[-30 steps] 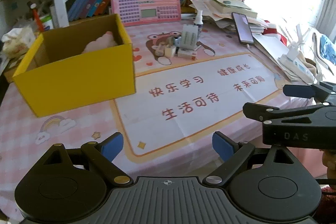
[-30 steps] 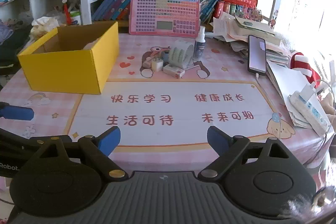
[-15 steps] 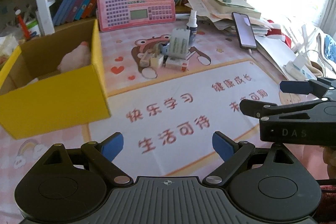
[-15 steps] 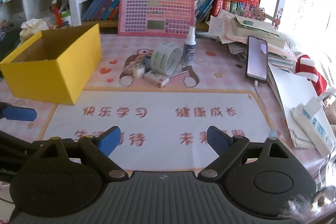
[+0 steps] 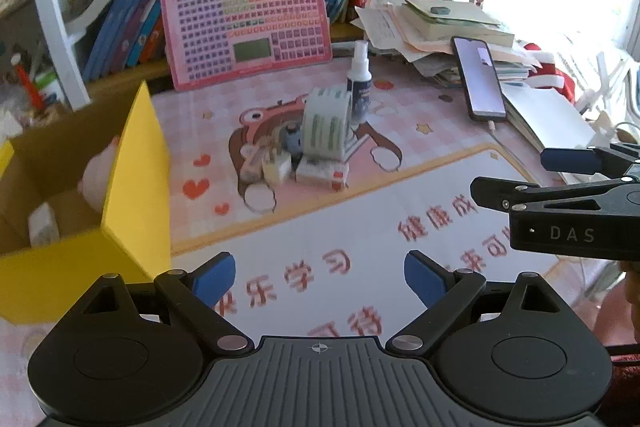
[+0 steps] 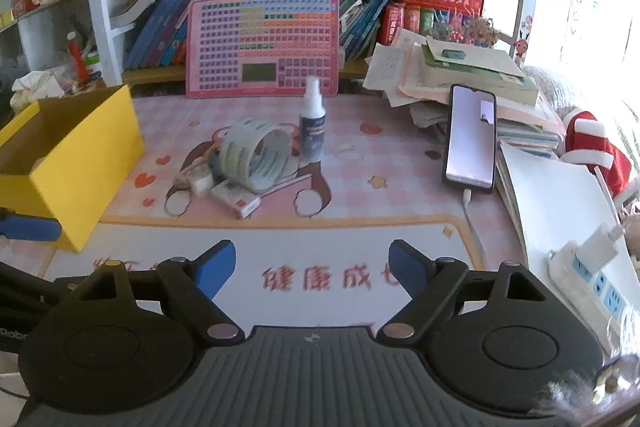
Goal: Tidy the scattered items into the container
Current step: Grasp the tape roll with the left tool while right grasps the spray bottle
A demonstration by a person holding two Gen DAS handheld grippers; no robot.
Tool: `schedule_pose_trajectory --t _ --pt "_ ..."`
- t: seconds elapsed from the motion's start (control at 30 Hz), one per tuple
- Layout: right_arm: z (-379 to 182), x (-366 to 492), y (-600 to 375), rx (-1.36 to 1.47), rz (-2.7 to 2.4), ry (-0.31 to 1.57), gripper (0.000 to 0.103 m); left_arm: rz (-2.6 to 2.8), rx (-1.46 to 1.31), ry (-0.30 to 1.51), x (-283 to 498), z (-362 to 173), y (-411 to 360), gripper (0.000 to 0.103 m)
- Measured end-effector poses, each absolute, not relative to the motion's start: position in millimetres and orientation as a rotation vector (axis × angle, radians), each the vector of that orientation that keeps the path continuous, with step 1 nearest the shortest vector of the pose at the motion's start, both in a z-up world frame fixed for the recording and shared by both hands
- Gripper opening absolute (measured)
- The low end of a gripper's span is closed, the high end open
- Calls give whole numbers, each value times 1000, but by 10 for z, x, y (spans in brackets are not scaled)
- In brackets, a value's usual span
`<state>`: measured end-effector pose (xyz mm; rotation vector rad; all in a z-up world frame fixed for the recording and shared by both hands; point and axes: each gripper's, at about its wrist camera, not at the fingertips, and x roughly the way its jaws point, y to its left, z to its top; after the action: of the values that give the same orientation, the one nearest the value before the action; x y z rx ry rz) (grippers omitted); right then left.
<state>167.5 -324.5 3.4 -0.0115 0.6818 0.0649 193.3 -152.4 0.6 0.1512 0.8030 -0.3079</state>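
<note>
Both grippers hover released over the table, nothing between their fingers.
Ahead of the right gripper (image 6: 310, 267), its jaws closing, the tape roll (image 6: 256, 157) stands on edge beside the upright spray bottle (image 6: 313, 125); the yellow box (image 5: 100, 211) sits left of the left gripper (image 5: 319, 277).

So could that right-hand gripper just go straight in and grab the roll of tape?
Probably yes. The right gripper holds nothing, its jaws are closing, and only bare mat lies between it and the tape roll. The spray bottle stands close beside the roll, so it might get nudged.
</note>
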Motion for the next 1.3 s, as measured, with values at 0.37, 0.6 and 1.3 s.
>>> schedule_pose_trajectory --t 0.37,0.6,1.3 --pt "-63 2067 -3511 49 109 680 78 -279 229 764 2360 -19 -1905 93" --pt "-114 2259 -3683 107 90 687 74 -270 302 719 2711 -90 -2100 93" --pt "-255 3717 -3434 24 272 643 60 -249 329 688 3473 -400 -2319 87"
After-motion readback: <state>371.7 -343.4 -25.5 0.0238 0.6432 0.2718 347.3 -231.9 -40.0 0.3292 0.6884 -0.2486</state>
